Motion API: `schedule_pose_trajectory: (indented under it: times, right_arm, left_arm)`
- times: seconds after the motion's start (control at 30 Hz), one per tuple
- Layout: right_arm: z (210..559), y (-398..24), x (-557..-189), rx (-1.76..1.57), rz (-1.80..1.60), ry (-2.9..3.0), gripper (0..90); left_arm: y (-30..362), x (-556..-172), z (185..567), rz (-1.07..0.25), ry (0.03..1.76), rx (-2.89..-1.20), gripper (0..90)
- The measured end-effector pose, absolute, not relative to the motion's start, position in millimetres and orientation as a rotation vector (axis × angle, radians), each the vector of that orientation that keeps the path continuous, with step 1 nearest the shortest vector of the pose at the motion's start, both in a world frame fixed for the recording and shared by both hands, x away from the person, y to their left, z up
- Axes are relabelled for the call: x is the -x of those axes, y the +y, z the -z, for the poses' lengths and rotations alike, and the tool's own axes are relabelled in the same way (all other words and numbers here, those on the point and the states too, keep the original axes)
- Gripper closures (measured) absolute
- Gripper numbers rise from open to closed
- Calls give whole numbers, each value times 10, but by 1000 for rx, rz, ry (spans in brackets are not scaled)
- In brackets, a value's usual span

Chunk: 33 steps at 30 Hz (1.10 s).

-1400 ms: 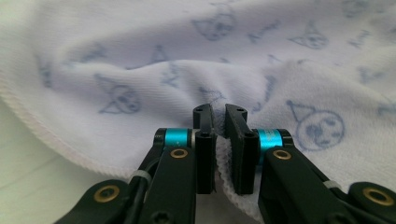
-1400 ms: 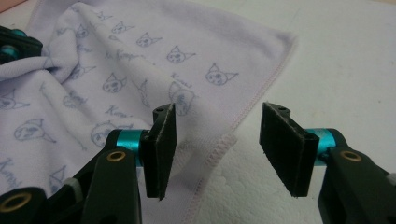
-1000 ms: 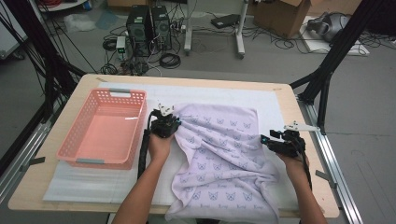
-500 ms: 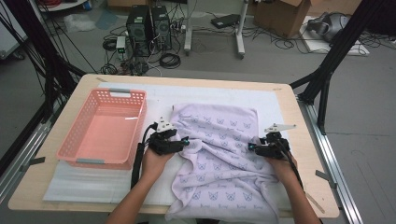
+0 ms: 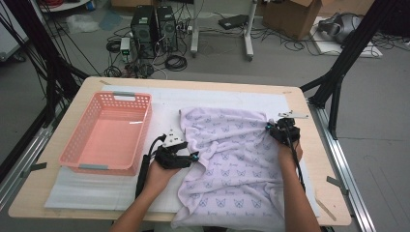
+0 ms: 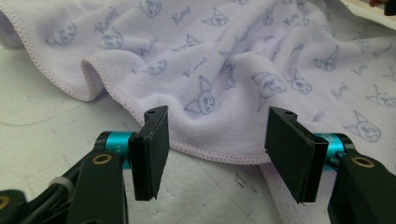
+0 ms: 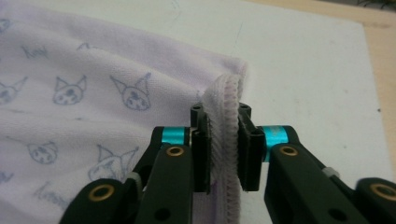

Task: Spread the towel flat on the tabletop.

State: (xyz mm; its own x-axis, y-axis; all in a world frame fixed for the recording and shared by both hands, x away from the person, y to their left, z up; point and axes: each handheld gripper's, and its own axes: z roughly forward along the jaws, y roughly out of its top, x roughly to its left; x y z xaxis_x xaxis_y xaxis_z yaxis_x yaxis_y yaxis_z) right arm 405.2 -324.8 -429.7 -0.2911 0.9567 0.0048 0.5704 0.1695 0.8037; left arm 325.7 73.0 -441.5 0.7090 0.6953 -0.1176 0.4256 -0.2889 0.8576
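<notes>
While the lilac towel (image 5: 232, 164) lies rumpled across the white mat (image 5: 96, 193) on the counter (image 5: 53, 188), its near end drooping over the front edge, the right hand-held gripper (image 7: 223, 135) has just been closing and now pinches the stitched hem at the towel's far right corner. That bite looks shallow, so a sharp tug could likely pull the hem free. The left hand-held gripper (image 6: 219, 149) has just been opening; its jaws stand apart with the towel's left hem lying just past them, between the pads but untouched. If it closes here it may catch only the edge stitching, or snag the mat beneath. A pink basket (image 5: 106, 133) sits well to the left of the towel, apart from both hands.
</notes>
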Motion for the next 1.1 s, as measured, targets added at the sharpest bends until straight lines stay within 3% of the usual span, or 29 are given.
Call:
schedule_pose_trajectory:
  times: [0.07,0.17,0.5,0.7,0.8,0.93,1.1]
  right_arm:
    - [4282,-3238,-4025,-1445,-954,1950,613]
    - [4209,-3244,-3873,-1402,-994,1954,543]
    - [4112,-3460,-3096,-1275,-1163,2010,514]
    - [4154,-3457,-2944,-1282,-1178,2054,498]
    - [4180,-3420,-2910,-1259,-1138,2089,492]
    - [4232,-3457,-2894,-1279,-1102,2102,492]
    - [4275,-3543,-2894,-1326,-1109,2089,493]
  left_arm:
    - [726,-3243,4417,-332,866,-1928,403]
    - [715,-3236,4425,-313,875,-1932,402]
    - [574,-3176,4397,-248,829,-1944,403]
    - [398,-3148,4417,-282,756,-2026,396]
    - [352,-3156,4465,-308,738,-2101,516]
    - [392,-3214,4453,-346,729,-2107,816]
    - [620,-3355,4414,-392,875,-1994,836]
